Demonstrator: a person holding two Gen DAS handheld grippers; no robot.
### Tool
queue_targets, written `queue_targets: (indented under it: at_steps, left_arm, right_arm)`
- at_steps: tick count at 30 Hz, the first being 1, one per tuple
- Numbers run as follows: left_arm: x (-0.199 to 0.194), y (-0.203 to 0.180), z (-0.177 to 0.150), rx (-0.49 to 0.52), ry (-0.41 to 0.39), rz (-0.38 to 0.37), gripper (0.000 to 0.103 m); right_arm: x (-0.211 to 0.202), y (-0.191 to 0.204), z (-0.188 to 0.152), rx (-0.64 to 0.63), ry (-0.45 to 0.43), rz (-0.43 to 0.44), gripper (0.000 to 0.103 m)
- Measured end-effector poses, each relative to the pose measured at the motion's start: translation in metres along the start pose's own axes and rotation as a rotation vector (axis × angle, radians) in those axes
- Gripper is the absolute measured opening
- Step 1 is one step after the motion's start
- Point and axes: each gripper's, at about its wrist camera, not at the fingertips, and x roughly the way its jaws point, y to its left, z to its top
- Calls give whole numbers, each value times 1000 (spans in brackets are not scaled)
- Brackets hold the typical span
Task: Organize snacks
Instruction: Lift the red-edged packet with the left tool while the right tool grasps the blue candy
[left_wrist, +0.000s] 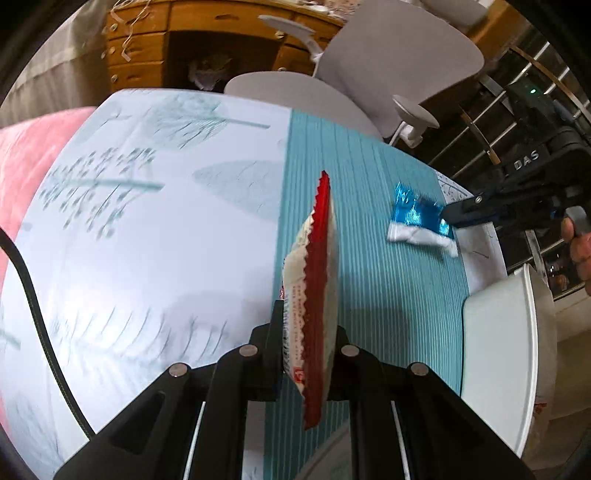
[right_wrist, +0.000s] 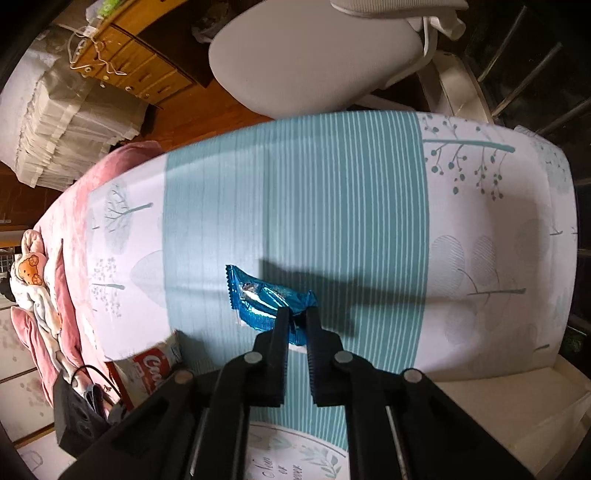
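The left claw (left_wrist: 308, 332) is clamped on a red-and-white snack packet (left_wrist: 314, 288), which stands on edge between the fingers, its red crimped seam running up toward twelve o'clock. Below it lies the surface (left_wrist: 155, 229), covered by a cloth with pale leaf prints and a teal striped band. At about four o'clock in the left wrist view sits a white bin (left_wrist: 498, 354).

The right claw (right_wrist: 297, 317) is pinched on one end of a blue foil snack packet (right_wrist: 258, 299), jaws nearly together on the wrapper (the foil crumples between them). The packet's free end points toward ten o'clock over the teal stripes. In the left wrist view the same blue packet shows at two o'clock. A red-and-white packet appears at eight o'clock in the right wrist view. A grey chair (right_wrist: 314, 55) stands beyond the far edge.
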Motion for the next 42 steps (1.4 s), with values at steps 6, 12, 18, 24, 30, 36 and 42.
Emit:
queue_targets:
  at_steps: [6,12,18,24,30,36,42]
  left_arm:
    - [-33,2,-19,-32,10,16,10]
    - [-75,-8,-33,-39,-40,21,10]
    - [-97,-15,-48,-37,-65,22,10]
    - [-108,-17,-58,-38,-74,-1,10]
    - [-111,-14,-58,-16,-66,-14,10]
    - [-112,-6,-54,5,-51,-14,10]
    - [-116,9,-45,1,-59,4,10]
  right_arm:
    - [-35,18,-14,-56,-60,9,0]
    - [-63,35,-29,-112,-116,25,0]
    - [-59,27,-29,-44,-125,70,0]
    - [-33,12,-17,113,-70,112,2]
    - [-12,9,-5,210,-71,138,27]
    - [12,17,6,252,-64,103,42]
    - [28,28,11,285,-92,4,42]
